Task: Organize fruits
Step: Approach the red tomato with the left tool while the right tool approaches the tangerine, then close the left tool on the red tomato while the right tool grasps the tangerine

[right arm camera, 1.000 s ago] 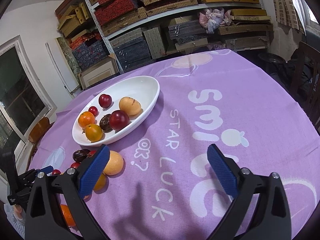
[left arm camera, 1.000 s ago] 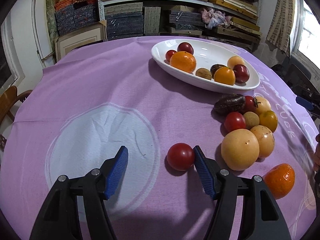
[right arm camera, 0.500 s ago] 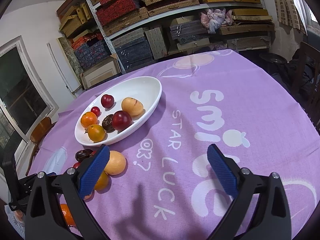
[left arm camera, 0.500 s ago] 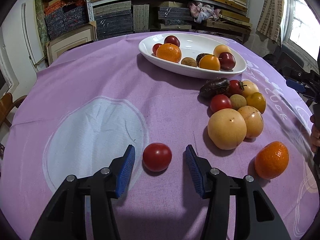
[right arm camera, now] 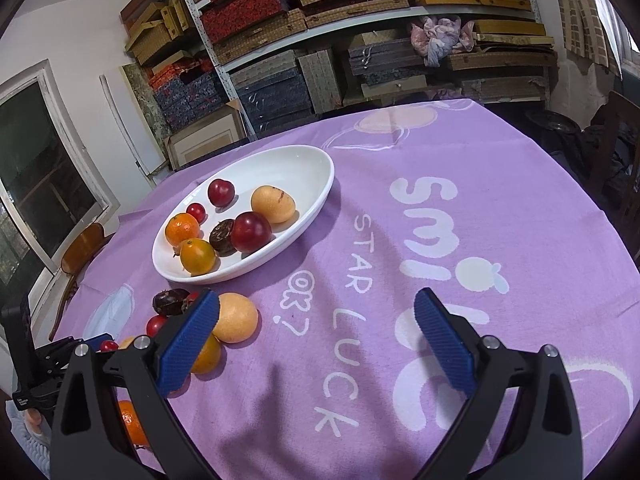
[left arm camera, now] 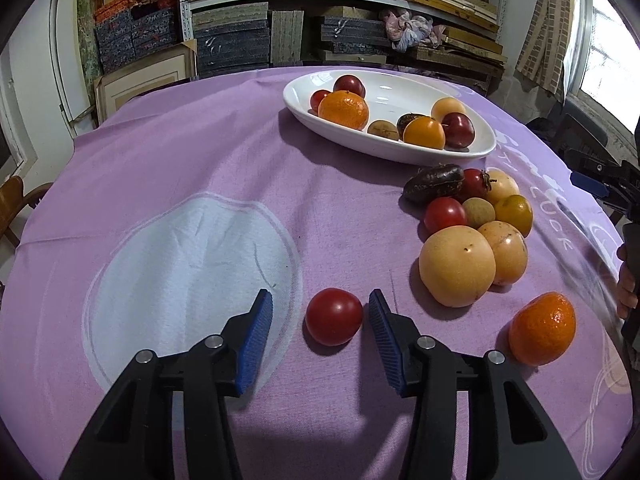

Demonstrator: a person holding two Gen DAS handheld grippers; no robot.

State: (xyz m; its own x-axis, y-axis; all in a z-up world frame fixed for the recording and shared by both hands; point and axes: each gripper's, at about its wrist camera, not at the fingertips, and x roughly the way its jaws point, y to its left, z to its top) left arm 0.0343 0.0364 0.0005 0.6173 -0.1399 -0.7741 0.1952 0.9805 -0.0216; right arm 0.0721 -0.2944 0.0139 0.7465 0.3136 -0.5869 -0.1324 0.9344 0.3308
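Purple cloth covers the bench (left arm camera: 168, 168), and your white dish (left arm camera: 384, 92) at the far side already holds about seven fruits. Roughly nine more wait outside it: a cluster (left arm camera: 472, 232) just in front of the dish, a mandarin (left arm camera: 542, 328) alone near your edge. Your left gripper (left arm camera: 320, 326) has just been closing around the red tomato (left arm camera: 334, 316), pads not yet pressing. Your right gripper (right arm camera: 316, 328) hangs wide and empty. I'd call it under halfway.
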